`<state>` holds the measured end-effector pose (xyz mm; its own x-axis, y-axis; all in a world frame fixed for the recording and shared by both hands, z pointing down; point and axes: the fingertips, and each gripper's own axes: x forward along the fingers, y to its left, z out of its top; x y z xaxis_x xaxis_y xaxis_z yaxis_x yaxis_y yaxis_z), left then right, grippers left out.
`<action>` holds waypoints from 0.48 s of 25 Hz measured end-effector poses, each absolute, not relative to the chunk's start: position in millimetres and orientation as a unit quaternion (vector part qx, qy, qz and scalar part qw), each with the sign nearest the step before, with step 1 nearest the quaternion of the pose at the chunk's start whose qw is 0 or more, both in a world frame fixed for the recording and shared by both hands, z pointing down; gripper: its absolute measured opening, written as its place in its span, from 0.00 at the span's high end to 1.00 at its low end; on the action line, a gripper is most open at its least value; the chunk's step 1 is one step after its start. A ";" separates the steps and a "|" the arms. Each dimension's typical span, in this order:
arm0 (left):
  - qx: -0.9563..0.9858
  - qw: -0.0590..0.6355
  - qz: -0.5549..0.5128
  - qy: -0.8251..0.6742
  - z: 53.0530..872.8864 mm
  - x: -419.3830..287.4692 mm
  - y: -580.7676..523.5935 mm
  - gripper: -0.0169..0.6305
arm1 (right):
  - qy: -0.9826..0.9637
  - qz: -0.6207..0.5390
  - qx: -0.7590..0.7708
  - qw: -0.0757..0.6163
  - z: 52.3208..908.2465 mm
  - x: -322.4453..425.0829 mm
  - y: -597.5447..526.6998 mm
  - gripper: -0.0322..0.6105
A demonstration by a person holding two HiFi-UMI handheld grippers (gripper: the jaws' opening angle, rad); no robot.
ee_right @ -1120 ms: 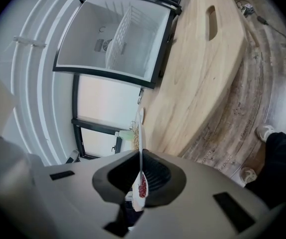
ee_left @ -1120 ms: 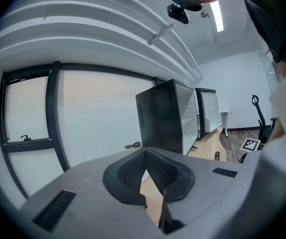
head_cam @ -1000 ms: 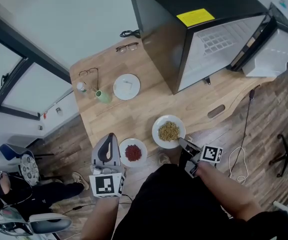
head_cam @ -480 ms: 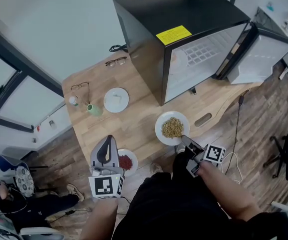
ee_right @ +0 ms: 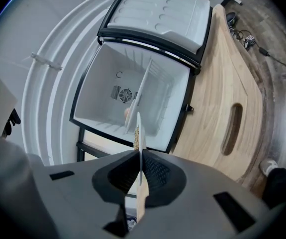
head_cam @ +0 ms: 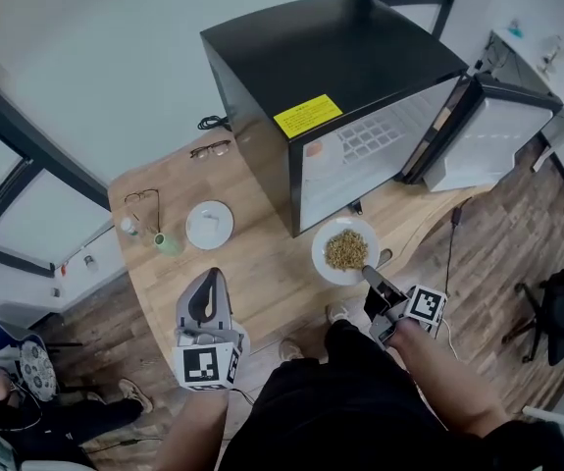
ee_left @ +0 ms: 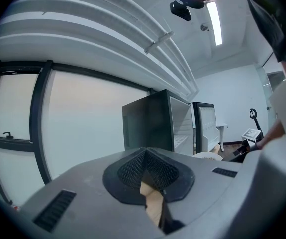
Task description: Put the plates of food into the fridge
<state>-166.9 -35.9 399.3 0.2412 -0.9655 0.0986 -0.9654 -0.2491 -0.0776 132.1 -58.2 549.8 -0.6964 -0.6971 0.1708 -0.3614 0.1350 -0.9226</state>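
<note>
Now right claw pinching plate rim, fridge mouth open ahead, left claw closed.

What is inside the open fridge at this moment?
A white wire shelf and a rear fan vent show inside the fridge. A small peach patch by the shelf is unidentifiable; the plate held in the right gripper covers part of it.
</note>
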 end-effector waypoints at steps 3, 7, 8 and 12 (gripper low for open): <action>-0.790 0.005 -0.058 0.611 391.9 -156.1 -50.2 0.97 | 0.741 -0.541 -0.364 0.161 536.8 148.0 -78.1 0.90; -0.789 0.013 -0.052 0.612 384.0 -144.8 -66.1 0.97 | 0.736 -0.531 -0.375 0.188 521.7 168.6 -108.5 0.90; -0.789 0.016 -0.051 0.611 382.1 -140.8 -69.4 0.97 | 0.734 -0.529 -0.378 0.195 518.7 174.5 -115.8 0.90; -0.792 0.021 -0.049 0.608 377.1 -126.3 -86.6 0.97 | 0.736 -0.519 -0.376 0.217 502.4 190.8 -145.8 0.90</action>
<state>-126.3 -86.6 377.1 0.2551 -0.9655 0.0527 -0.9614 -0.2590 -0.0928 190.8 -145.8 502.4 -0.6227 -0.7793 0.0700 -0.3279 0.1786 -0.9277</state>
